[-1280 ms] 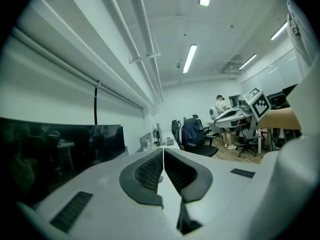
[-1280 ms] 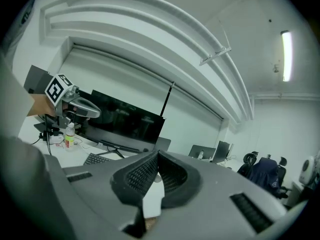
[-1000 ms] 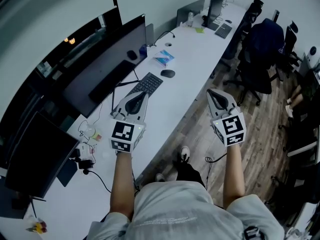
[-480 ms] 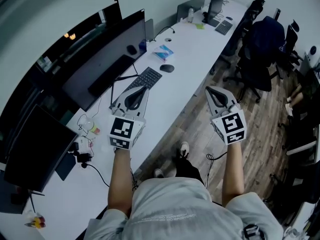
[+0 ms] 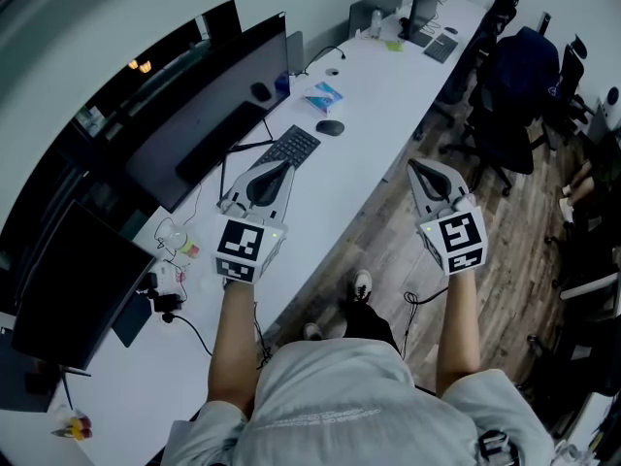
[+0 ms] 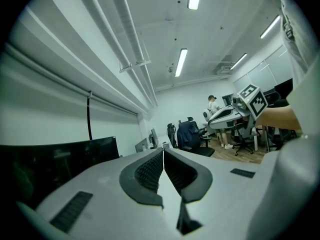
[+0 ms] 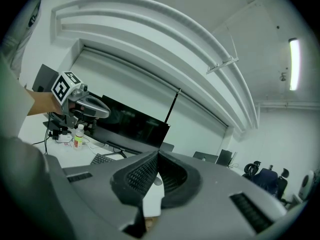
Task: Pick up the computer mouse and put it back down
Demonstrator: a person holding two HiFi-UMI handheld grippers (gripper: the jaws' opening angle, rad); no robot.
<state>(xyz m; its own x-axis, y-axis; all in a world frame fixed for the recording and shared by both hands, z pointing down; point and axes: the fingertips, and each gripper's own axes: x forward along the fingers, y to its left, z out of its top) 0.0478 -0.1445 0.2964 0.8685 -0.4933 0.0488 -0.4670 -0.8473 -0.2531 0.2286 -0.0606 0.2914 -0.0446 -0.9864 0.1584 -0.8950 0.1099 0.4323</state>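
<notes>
Both hand-held grippers are clenched on nothing: the left gripper (image 5: 277, 166) shows its ribbed pads (image 6: 150, 170) pressed together at the tips in its own view, and the right gripper (image 5: 415, 167) likewise has its jaws closed with nothing held between them. The left gripper hovers above the long white desk (image 5: 388, 76), its nose pointing toward the near end of a black keyboard (image 5: 288, 149). The right gripper is held out past the desk's edge, over the wooden floor (image 5: 388, 250). The computer mouse (image 5: 330, 127) lies on the desk just beyond the keyboard's far end, apart from both grippers. A pale blue packet (image 5: 324, 96) sits farther along the desk, and a wide dark monitor (image 5: 209, 124) stands behind the keyboard. Black office chairs (image 5: 519, 76) line the aisle to the right.
</notes>
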